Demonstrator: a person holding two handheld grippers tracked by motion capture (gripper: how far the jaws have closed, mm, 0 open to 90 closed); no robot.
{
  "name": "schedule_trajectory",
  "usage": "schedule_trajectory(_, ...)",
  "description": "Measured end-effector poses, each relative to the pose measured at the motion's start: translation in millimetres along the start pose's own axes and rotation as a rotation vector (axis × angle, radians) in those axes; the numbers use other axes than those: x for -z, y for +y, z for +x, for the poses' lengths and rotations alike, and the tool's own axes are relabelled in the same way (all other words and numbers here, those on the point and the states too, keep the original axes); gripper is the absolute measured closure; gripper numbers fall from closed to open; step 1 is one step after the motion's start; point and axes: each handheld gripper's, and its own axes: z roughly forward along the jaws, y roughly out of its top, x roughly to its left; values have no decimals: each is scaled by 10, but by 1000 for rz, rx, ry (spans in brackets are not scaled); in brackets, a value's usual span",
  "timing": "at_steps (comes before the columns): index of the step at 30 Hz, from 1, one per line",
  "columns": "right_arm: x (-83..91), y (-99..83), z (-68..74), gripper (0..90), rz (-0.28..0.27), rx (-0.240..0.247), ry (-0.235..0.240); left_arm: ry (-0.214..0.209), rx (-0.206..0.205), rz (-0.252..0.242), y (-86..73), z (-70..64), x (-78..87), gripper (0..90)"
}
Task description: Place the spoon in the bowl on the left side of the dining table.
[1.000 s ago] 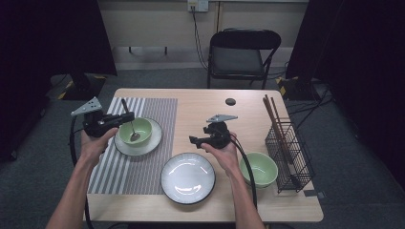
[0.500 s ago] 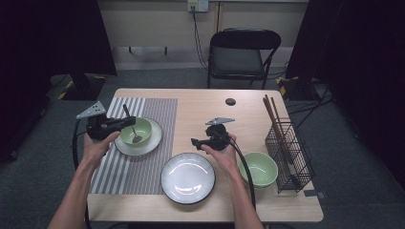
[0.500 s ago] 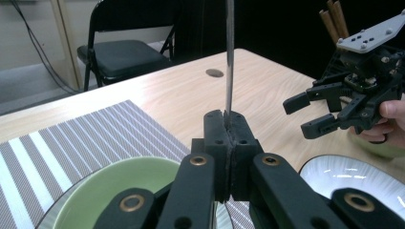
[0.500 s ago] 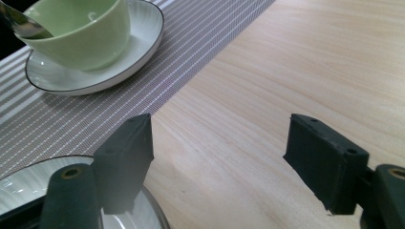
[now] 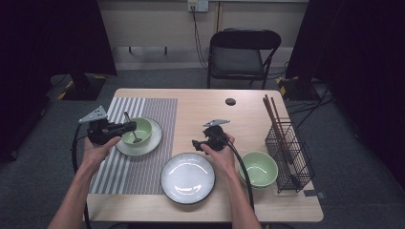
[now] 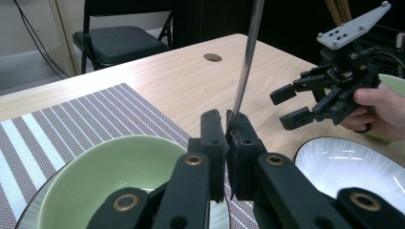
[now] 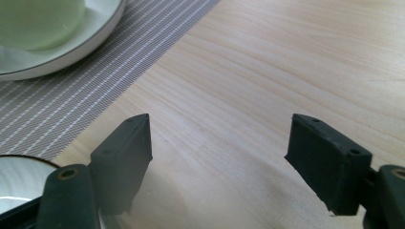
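On the tabletop (image 5: 205, 107), the left gripper (image 5: 128, 127) holds a spoon (image 5: 131, 129) over a green bowl (image 5: 137, 131) that sits on a small plate (image 5: 152, 143) on a striped placemat (image 5: 119, 167). The right gripper (image 5: 197, 144) hovers above a large white plate (image 5: 187, 178). A second green bowl (image 5: 258, 169) lies beside a wire rack (image 5: 291, 155) of chopsticks (image 5: 273, 117).

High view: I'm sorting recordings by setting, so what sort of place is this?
Probably a lab or studio mock-up of a dining spot: one wooden table on grey carpet, dark curtains beside it, and a folding chair.
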Motion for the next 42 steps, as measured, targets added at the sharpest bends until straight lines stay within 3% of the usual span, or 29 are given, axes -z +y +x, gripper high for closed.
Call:
schedule_trajectory(7,-105,-71,-45,231,27,1,-30,0,6,-3,-56,-22,42,873)
schedule_trajectory(18,-214,-163,-86,217,68,39,-127,18,30,-1,-133,65,47,883)
schedule_trajectory(38,-221,-231,-88,190,11,42,-130,39,31,-20,-125,-16,191,759)
schedule_trajectory(42,-221,-231,-89,189,11,41,-130,15,74,-56,-178,14,245,784)
